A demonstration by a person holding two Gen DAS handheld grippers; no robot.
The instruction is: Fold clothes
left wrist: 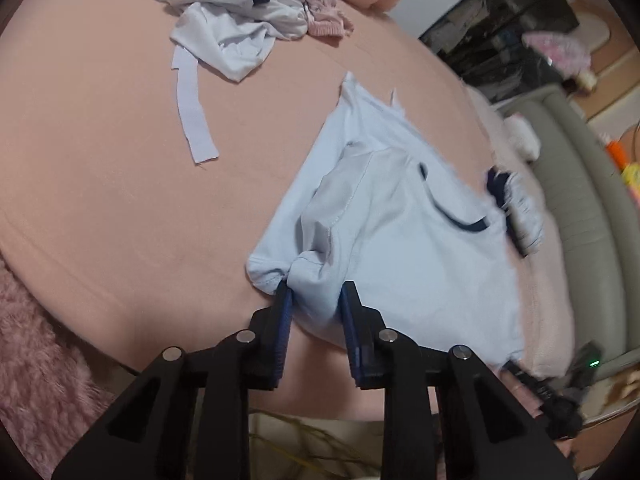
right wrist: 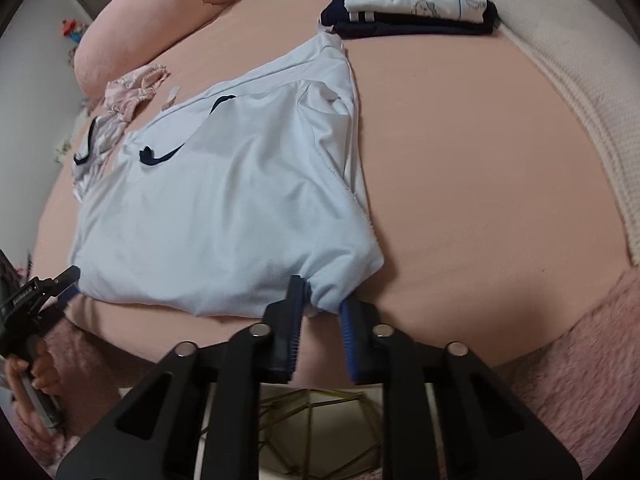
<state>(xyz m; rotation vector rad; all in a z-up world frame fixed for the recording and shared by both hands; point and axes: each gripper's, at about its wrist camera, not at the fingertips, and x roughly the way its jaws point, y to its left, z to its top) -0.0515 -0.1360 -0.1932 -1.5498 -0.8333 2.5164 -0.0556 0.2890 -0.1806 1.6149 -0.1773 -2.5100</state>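
Note:
A pale blue shirt (left wrist: 392, 240) with dark neck trim lies partly folded on the pink bed; it also shows in the right wrist view (right wrist: 224, 208). My left gripper (left wrist: 316, 300) is shut on its near left corner, cloth bunched between the blue pads. My right gripper (right wrist: 322, 296) is shut on its near right corner. The left gripper also shows in the right wrist view (right wrist: 64, 280) at the shirt's other near corner.
A crumpled white garment (left wrist: 236, 12) and a pink one (left wrist: 324, 8) lie at the far side. A stack of folded clothes (right wrist: 416, 0) sits beyond the shirt. A pink pillow (right wrist: 160, 20), a cream blanket (right wrist: 580, 120) and a fluffy pink rug (right wrist: 580, 380) border the bed (left wrist: 100, 160).

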